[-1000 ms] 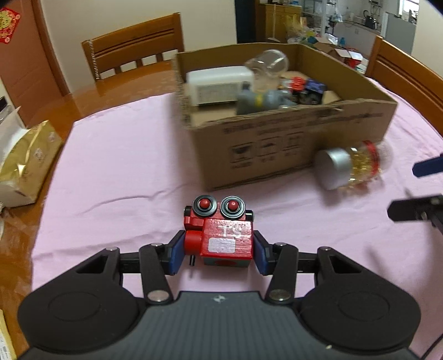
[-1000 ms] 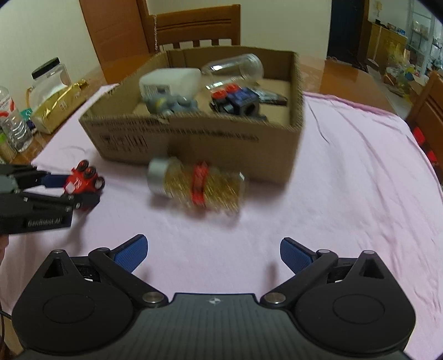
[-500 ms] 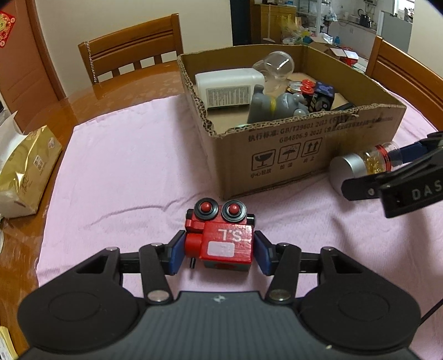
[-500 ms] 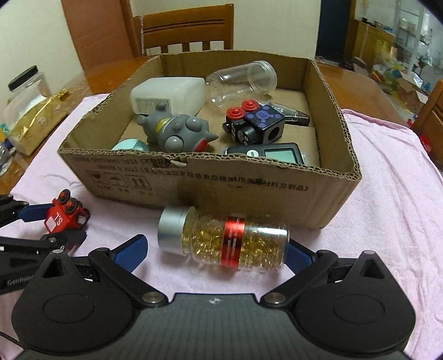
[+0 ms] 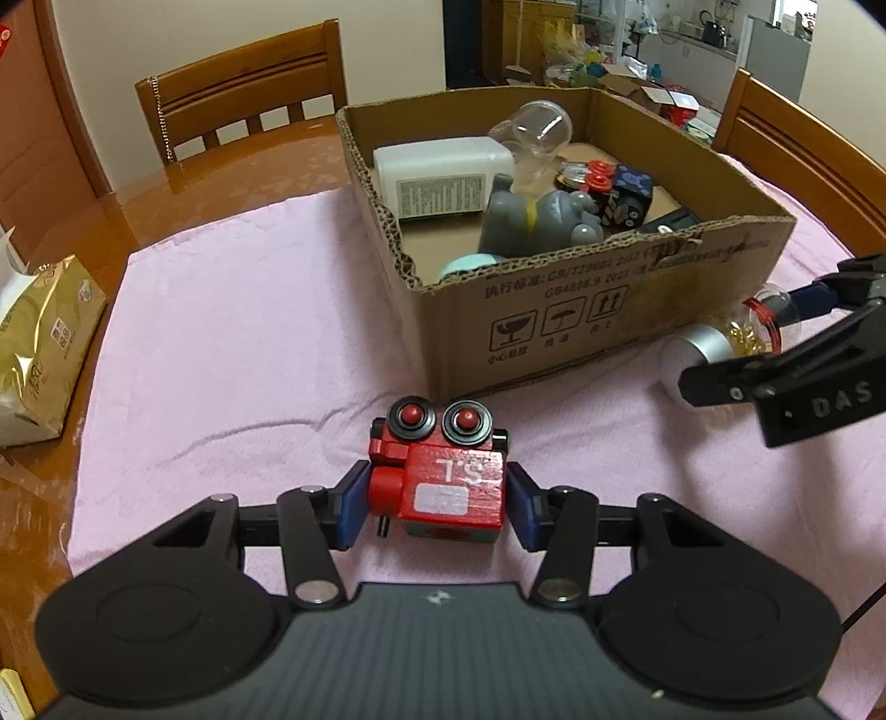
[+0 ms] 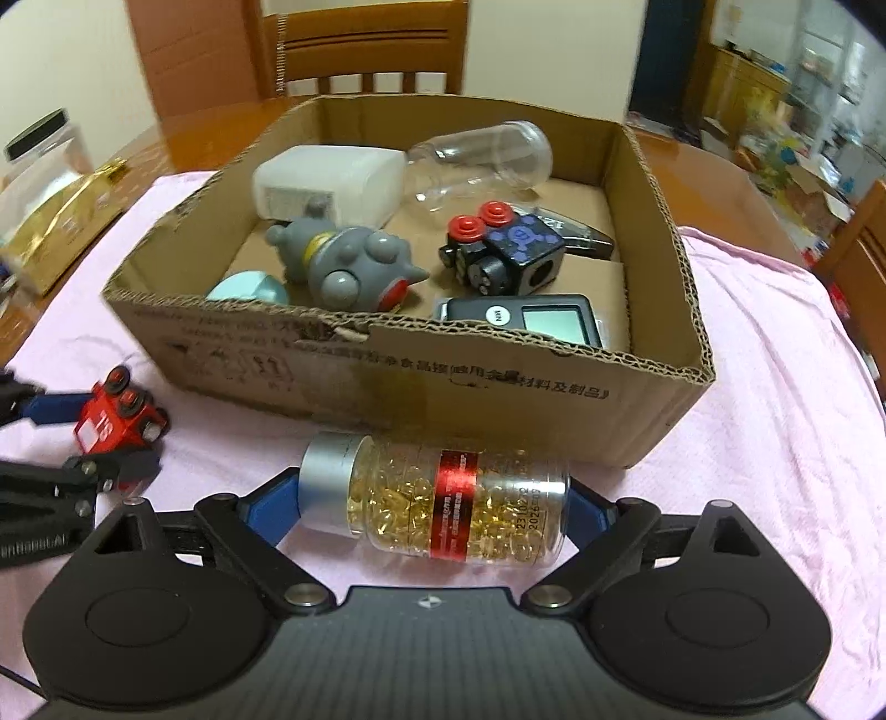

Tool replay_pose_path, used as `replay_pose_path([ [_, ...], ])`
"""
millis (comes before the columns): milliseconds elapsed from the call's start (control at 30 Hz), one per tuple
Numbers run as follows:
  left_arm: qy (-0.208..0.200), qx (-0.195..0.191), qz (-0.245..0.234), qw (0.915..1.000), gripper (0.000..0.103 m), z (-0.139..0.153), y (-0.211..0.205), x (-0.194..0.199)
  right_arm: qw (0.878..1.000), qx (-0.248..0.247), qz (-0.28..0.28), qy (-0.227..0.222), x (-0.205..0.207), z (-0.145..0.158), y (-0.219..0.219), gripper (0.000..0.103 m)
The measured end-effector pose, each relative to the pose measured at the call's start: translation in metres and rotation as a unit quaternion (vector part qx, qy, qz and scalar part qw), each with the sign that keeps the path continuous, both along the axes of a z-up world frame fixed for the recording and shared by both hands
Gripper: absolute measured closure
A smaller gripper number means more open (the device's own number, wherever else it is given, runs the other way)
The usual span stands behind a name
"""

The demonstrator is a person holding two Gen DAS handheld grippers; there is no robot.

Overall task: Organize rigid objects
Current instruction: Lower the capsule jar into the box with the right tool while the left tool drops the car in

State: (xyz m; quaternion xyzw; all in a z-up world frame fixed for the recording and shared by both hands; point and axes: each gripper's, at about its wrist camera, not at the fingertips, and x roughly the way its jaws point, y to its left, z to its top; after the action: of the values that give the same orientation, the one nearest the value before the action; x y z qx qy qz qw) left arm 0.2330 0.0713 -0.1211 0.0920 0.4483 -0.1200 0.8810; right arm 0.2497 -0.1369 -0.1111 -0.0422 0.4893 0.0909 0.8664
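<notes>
Glossy wooden counter (image 5: pixel 232 183) with a pink cloth (image 5: pixel 232 332) spread over most of it. On the cloth: a cardboard box (image 6: pixel 498 399) toward the far edge, a red toy robot (image 5: pixel 443 476) and a capsule bottle (image 6: pixel 459 504) lying on its side nearer. Gold bag (image 5: pixel 44 332) sits at the bare left edge.

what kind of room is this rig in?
Most likely a home dining room: wooden dining chairs stand around a wooden table spread with a pink cloth, and a cluttered kitchen-like area shows through the doorway behind.
</notes>
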Motion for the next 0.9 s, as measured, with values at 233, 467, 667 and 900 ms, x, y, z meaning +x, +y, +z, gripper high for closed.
replay_pose_path([
  [233,0.003,-0.007,-0.025,0.9997,0.053,0.034,0.003,-0.006,0.998,0.013,0.055,0.001,-0.013,0.033,-0.011,0.007],
  [467,-0.037,0.0,-0.054,0.9978,0.053,0.089,-0.001,0.004,0.995,0.022,0.078,-0.05,-0.006,0.089,-0.019,0.007],
  [667,-0.079,-0.011,-0.061,0.9949,0.053,0.115,-0.018,0.049,0.995,0.037,0.066,-0.072,0.029,0.095,-0.016,0.007],
  [900,-0.084,-0.016,-0.05,0.9951,0.053,0.106,-0.044,0.13,0.996,0.041,0.061,-0.042,0.054,0.067,0.001,0.007],
])
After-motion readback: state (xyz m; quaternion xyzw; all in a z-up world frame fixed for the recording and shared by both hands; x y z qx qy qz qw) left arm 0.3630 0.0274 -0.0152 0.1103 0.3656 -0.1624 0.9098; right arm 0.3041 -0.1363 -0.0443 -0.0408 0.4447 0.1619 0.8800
